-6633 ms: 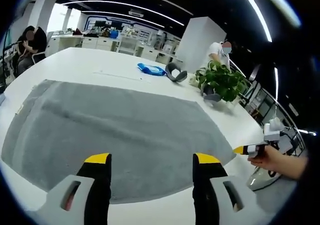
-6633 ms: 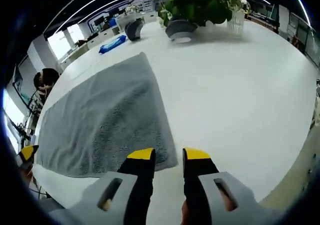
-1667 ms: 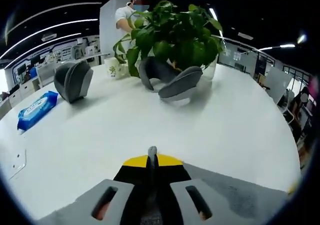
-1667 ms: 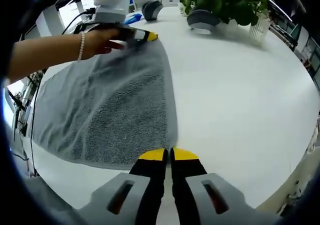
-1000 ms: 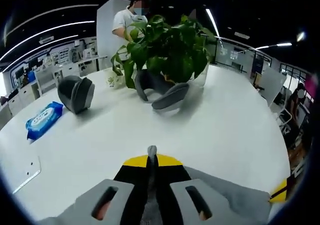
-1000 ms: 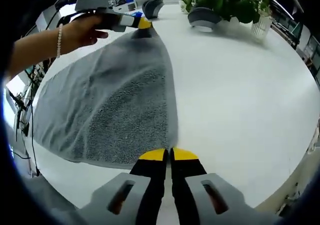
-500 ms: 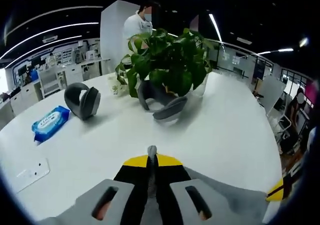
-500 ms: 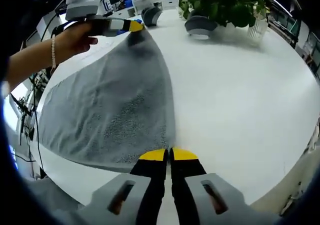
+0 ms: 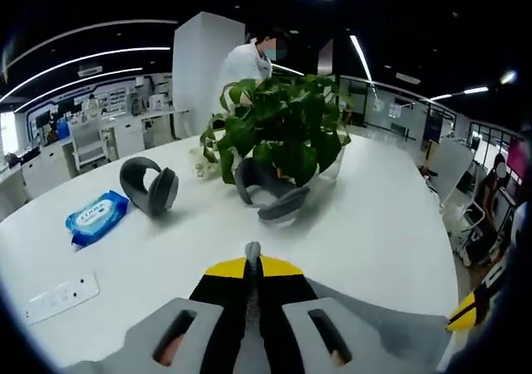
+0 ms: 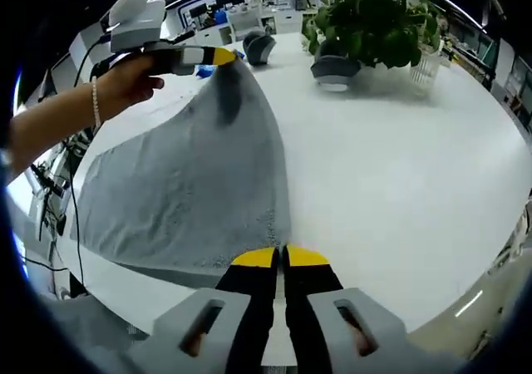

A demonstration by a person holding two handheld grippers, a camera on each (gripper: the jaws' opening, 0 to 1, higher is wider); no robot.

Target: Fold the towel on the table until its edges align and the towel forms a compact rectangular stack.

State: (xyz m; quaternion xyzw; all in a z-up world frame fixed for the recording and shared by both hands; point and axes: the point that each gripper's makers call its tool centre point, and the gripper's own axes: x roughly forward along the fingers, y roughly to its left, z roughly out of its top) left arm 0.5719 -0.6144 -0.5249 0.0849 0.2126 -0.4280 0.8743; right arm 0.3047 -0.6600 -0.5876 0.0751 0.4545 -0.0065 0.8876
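Both claws, left claw (image 10: 218,56) and right claw (image 10: 279,258), are pinching corners of the grey towel (image 10: 191,191), lifting one edge off the white bench (image 10: 399,166); the first fold is starting, needing a carry across.

You are holding a grey terry-cloth towel (image 10: 195,183), matt and nubbly, its looped pile reading as a coarse grain across the lifted sheet. It hangs over a smooth white table (image 10: 399,166) whose top carries a soft sheen. Your right gripper (image 10: 280,258) looks like matt grey moulded plastic with black jaws capped in flat yellow; your left gripper (image 9: 253,258) has the same finish, with a thin edge of grey cloth pinched between its tips. Beyond, a blue wipes packet (image 9: 96,216) shows a slick, glossy plastic film, the grey headphones (image 9: 150,187) look matt and padded, and the green potted plant (image 9: 278,133) has waxy, slightly shiny leaves.
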